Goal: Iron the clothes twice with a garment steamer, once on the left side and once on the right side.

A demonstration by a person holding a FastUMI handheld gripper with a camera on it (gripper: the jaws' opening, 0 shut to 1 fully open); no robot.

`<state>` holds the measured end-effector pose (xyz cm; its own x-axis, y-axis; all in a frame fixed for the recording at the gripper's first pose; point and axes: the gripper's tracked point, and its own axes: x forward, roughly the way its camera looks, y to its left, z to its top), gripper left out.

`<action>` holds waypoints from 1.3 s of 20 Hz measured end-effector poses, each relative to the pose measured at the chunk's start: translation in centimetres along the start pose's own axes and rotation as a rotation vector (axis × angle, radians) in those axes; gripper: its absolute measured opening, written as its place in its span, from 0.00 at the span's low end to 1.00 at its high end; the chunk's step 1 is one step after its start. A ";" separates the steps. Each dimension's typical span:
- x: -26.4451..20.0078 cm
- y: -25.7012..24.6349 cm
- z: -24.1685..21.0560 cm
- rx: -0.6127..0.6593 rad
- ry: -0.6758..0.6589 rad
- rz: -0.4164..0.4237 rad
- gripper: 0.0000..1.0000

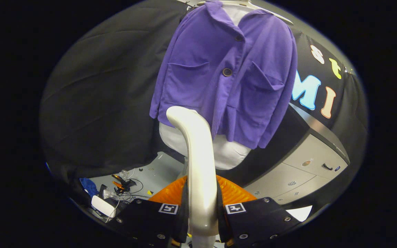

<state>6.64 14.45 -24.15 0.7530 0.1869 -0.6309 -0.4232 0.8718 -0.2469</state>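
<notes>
A purple button-up jacket [226, 72] with two front pockets hangs over a white mannequin torso [227, 153], beyond my fingers. My gripper [202, 208] is shut on the garment steamer [198, 162], whose cream-white handle rises between the two black fingers [150, 217] and curves at its top toward the jacket's lower hem, left of its button line. The steamer's head stands just short of the cloth; I cannot tell whether it touches. An orange ribbed part [234, 193] lies behind the handle, just ahead of the fingers.
A grey cabinet with drawers [305, 172] stands to the right of the mannequin. On the floor to the lower left lie cables, a small white box [102, 205] and a blue cloth [89, 186]. Black cloth covers the wall behind.
</notes>
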 end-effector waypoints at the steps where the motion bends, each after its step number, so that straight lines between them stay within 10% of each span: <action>1: -0.7 -1.7 -1.0 0.020 0.005 -0.005 0.35; 12: -12.8 -17.6 -3.5 0.413 -0.105 -0.152 0.35; 26: -27.2 -27.4 5.5 0.414 -0.604 -0.348 0.35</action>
<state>0.51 -12.01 3.88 0.9993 -0.0166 -0.0329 0.0170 0.9998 0.0115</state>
